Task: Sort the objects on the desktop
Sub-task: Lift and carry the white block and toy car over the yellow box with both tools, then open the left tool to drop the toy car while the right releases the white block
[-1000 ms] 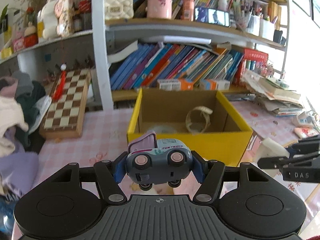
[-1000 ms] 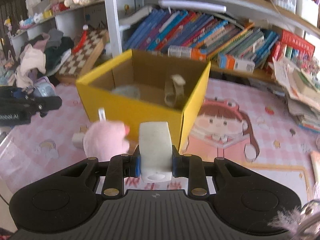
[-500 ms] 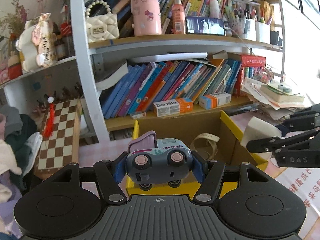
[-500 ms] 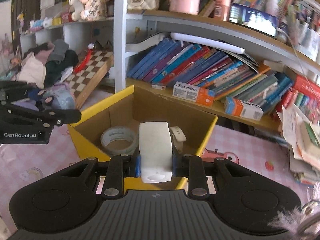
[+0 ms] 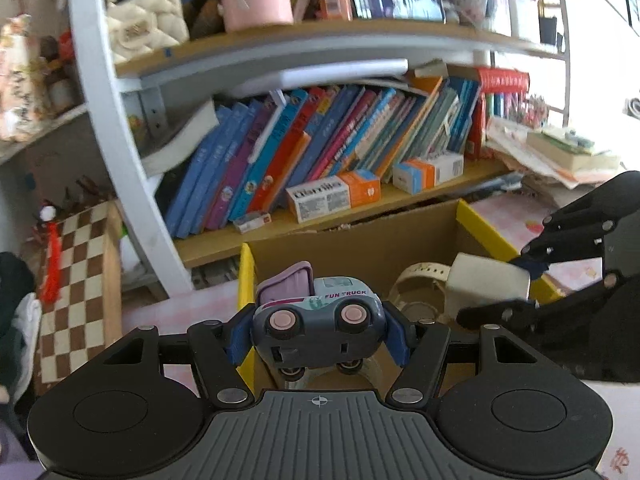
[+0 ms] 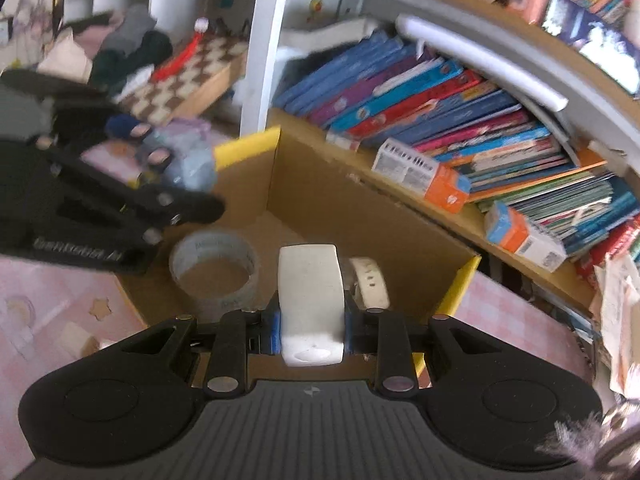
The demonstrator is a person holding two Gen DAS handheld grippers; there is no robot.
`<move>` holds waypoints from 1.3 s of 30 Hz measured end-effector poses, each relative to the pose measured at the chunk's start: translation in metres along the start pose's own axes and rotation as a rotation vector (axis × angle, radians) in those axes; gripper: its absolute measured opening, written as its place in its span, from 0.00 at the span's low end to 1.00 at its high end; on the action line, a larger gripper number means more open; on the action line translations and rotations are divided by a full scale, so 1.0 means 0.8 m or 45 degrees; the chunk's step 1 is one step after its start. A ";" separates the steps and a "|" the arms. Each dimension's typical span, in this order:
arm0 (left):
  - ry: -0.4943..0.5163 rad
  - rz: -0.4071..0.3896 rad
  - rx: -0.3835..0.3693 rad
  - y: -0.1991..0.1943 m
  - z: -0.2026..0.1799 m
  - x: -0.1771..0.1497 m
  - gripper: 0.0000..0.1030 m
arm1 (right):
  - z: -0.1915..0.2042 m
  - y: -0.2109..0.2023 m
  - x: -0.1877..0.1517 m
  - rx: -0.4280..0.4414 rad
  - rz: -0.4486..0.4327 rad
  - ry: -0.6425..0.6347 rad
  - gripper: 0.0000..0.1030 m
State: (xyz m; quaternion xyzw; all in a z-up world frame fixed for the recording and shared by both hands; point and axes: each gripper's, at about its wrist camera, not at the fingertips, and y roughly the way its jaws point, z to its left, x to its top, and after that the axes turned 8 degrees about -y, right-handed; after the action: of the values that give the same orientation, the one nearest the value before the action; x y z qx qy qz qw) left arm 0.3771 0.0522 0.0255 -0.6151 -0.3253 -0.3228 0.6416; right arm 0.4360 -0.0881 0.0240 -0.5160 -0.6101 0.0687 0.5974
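In the left wrist view we are holding the toy truck point(image 5: 318, 322) in the lower middle of the frame, the left gripper point(image 5: 318, 330) clamped on its two ends, wheels facing us. We are judging it a light, hard plastic shell, rounded and glossy, so it could be slipping if pinched higher on its curves; the flat ends are offering the better hold. Behind it the yellow cardboard box point(image 5: 486, 226) is standing open, with a cream watch strap point(image 5: 420, 274) inside, and the right gripper point(image 5: 524, 286) is coming in from the right edge with its white block point(image 5: 486, 284). In the right wrist view we are gripping that white block point(image 6: 311, 304) at lower centre, the right gripper point(image 6: 311, 328) narrowed onto its sides; it is looking smooth, stiff and matte with rounded corners, probably light. Below it the box point(image 6: 248, 146) is showing plain brown walls, a roll of clear tape point(image 6: 216, 266) and the limp strap point(image 6: 372, 282). The left gripper point(image 6: 160, 176) is appearing blurred at the left.
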 end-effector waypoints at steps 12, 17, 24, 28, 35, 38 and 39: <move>0.101 0.222 0.004 0.080 0.003 0.003 0.62 | -0.006 0.073 0.001 0.136 0.209 -0.150 0.25; 0.136 0.272 -0.009 0.092 -0.004 0.003 0.62 | -0.007 0.082 0.007 0.167 0.256 -0.201 0.25; 0.168 0.307 -0.020 0.097 -0.008 0.002 0.62 | -0.005 0.087 0.009 0.158 0.268 -0.215 0.25; 0.177 0.325 -0.014 0.097 -0.009 0.003 0.64 | -0.002 0.084 0.010 0.147 0.245 -0.233 0.35; 0.241 0.344 -0.011 0.089 -0.009 0.000 0.73 | -0.004 0.077 0.014 0.127 0.195 -0.224 0.55; 0.273 0.337 -0.007 0.085 -0.010 -0.003 0.73 | -0.004 0.077 0.016 0.130 0.195 -0.231 0.56; 0.294 0.334 0.001 0.085 -0.012 -0.005 0.73 | -0.003 0.076 0.016 0.130 0.189 -0.236 0.57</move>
State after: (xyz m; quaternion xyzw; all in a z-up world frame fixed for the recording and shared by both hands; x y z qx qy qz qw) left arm 0.4301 0.0449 -0.0171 -0.6109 -0.1664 -0.3048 0.7115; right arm 0.4744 -0.0528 -0.0095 -0.5202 -0.6185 0.1912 0.5571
